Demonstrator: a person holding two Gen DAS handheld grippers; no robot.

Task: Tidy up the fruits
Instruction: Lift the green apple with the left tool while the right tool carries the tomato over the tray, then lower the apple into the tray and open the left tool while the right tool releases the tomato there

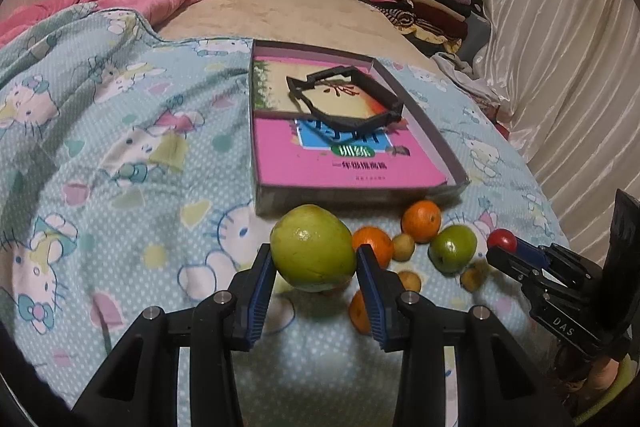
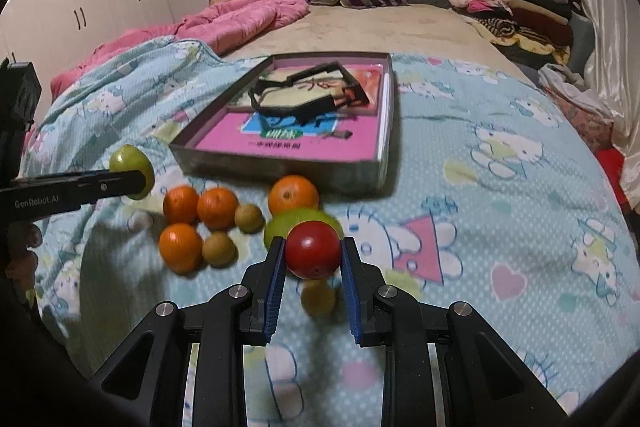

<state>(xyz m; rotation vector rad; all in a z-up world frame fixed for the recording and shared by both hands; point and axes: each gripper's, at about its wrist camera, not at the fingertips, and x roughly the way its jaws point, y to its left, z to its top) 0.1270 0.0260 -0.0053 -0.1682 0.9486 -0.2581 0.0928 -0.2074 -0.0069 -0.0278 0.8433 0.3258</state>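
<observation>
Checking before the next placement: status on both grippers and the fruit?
Left gripper shut on green fruit, lifted. Right gripper shut on red fruit. Oranges loose on blanket. Box ahead holds book and black frame.

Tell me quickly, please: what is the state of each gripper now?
Left gripper: closed on the large green fruit, held between its fingers.
Right gripper: closed on the small red fruit.

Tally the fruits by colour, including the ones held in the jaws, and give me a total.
Orange fruits: 4
Small brown fruits: 3
Green fruits: 2
Red fruit: 1
Total: 10
</observation>
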